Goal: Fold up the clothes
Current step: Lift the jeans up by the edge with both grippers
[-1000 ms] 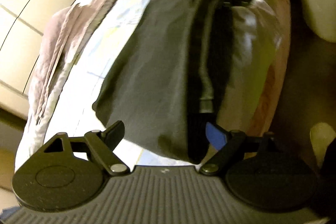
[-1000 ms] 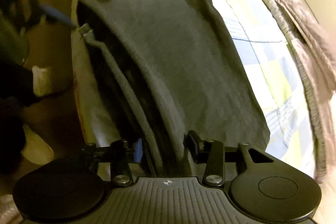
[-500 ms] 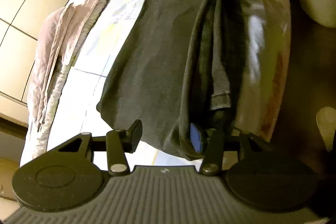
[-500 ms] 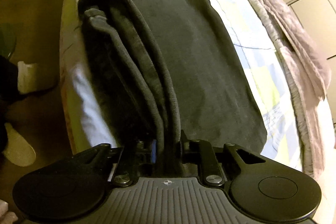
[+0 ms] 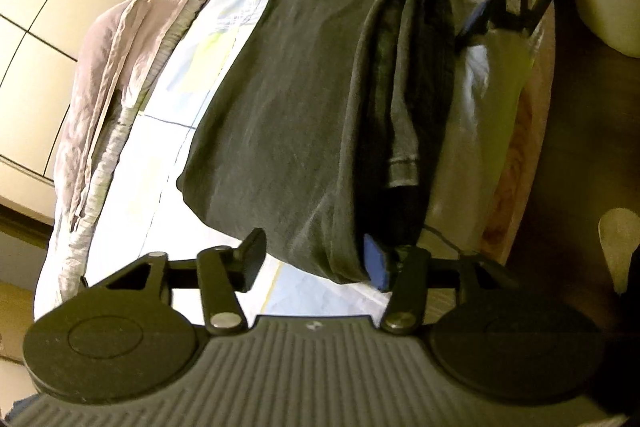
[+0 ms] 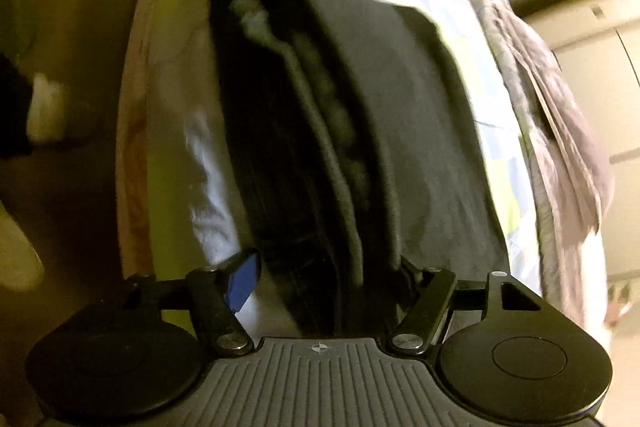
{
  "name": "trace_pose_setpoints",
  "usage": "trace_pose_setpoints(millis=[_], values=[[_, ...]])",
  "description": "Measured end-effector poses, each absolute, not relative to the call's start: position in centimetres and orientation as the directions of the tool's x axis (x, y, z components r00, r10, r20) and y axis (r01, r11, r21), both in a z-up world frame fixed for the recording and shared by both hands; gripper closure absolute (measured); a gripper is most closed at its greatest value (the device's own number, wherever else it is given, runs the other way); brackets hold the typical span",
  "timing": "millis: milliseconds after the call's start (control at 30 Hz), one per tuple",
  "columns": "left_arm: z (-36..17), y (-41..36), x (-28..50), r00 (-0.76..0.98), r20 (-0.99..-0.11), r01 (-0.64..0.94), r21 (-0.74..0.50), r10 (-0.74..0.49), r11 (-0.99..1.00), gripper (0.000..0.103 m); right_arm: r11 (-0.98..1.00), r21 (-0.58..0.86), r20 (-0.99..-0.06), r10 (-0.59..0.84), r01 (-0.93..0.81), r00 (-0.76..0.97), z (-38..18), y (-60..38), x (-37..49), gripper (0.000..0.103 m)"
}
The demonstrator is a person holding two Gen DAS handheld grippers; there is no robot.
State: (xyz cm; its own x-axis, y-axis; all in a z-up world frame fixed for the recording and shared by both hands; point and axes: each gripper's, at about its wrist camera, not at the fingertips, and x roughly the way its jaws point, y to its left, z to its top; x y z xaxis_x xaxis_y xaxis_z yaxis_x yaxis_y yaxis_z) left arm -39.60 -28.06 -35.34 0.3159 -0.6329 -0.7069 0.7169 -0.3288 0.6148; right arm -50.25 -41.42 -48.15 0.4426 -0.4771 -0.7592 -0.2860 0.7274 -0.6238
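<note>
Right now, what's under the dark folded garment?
The dark folded garment lies on a pale patterned bedsheet, which shows around its edges and between the open left gripper fingers. The sheet beneath the cloth is covered; whether anything else lies there cannot be seen.

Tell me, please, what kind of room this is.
Most likely a bedroom: a dark garment lies on a bed with a checked sheet, a crumpled quilt beside it, and wardrobe doors behind.
</note>
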Motion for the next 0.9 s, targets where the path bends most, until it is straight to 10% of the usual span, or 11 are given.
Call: trace_pose_setpoints(millis=[200,467,667,900], values=[[-35.2,-27.3,-41.7,0.283,-0.683,0.69,0.633,-0.674,-0.352,0.026,0.786,-0.562,-0.794,-0.426,-0.258,0.435,-46.3,-43.4,-49.0,0.055],[-36.8,-29.3,-44.4,0.36,-0.588,0.54,0.764,-0.724,-0.352,0.024,0.847,-0.495,-0.816,-0.375,-0.195,0.441,-40.1,-45.3,-48.0,0.064],[-36.8,-31.1,-42.9,0.404,-0.614,0.551,0.755,-0.678,-0.356,0.075,0.847,-0.491,-0.817,-0.368,-0.202,0.444,-40.6,-44.0,-49.5,0.063],[-34.6,-32.4,-41.5,0.329,-0.674,0.612,0.686,-0.662,-0.394,0.082,0.817,-0.532,-0.811,-0.415,-0.224,0.412,-42.8,-43.3,-50.7,0.044]])
